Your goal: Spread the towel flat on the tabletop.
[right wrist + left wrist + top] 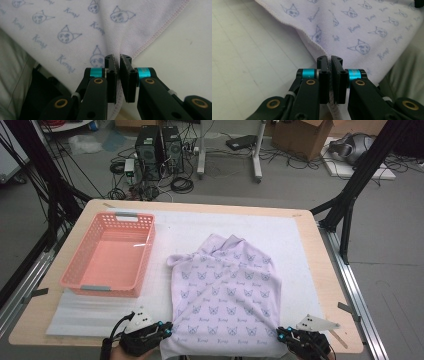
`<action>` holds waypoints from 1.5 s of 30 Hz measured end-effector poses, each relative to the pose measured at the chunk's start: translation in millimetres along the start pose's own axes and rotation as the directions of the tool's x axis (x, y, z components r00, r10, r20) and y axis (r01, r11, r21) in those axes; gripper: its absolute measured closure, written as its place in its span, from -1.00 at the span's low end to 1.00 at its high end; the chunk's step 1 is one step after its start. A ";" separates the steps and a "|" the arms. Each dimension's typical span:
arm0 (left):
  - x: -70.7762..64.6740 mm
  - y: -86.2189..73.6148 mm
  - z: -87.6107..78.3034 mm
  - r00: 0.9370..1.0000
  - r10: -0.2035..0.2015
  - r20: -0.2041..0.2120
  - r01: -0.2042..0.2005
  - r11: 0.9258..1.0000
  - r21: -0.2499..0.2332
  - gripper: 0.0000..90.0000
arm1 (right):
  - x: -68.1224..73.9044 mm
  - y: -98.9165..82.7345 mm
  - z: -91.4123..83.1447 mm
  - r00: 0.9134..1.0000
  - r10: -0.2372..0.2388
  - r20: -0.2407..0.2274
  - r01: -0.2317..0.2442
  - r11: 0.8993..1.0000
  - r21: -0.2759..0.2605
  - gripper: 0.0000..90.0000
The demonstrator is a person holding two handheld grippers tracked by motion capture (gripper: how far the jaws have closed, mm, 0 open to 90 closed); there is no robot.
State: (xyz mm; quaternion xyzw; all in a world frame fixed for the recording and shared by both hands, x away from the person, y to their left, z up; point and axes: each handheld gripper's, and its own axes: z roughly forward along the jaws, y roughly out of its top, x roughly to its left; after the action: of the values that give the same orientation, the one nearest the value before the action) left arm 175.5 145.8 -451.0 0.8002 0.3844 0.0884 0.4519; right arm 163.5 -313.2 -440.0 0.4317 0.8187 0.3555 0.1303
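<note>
while the lilac cloth [225, 292] is spread on the bench [320, 270], its long axis running away from the person, its two near corners are clamped: the left tongs [329, 60] are pressed shut on the near-left hem, the right tongs [117, 58] on the near-right hem. from both tongs the cloth lies straight ahead, neither hand nearer. the pink basket [107, 255] is seen far-left. the far end is bunched and folded, its corners hard to make out.
</note>
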 end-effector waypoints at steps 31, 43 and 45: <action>6.1 6.2 12.5 0.999 -0.024 -0.036 0.022 0.998 -0.058 0.94 | -17.1 7.0 12.6 0.999 0.041 0.029 -0.039 0.997 -0.060 0.91; 11.5 10.0 17.1 0.998 -0.060 -0.036 0.056 0.994 -0.093 0.34 | -13.8 12.8 21.5 0.998 0.040 0.049 -0.036 0.997 -0.070 0.30; 12.5 9.7 20.1 0.998 -0.064 -0.029 0.062 0.995 -0.084 0.19 | -12.3 12.7 21.7 0.997 0.015 0.069 -0.010 0.997 -0.071 0.36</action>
State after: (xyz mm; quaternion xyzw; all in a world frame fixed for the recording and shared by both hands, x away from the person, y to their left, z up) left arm 199.1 138.5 -457.4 0.7667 0.4125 0.1025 0.4812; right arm 189.8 -308.1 -447.8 0.4442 0.7979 0.3696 0.1717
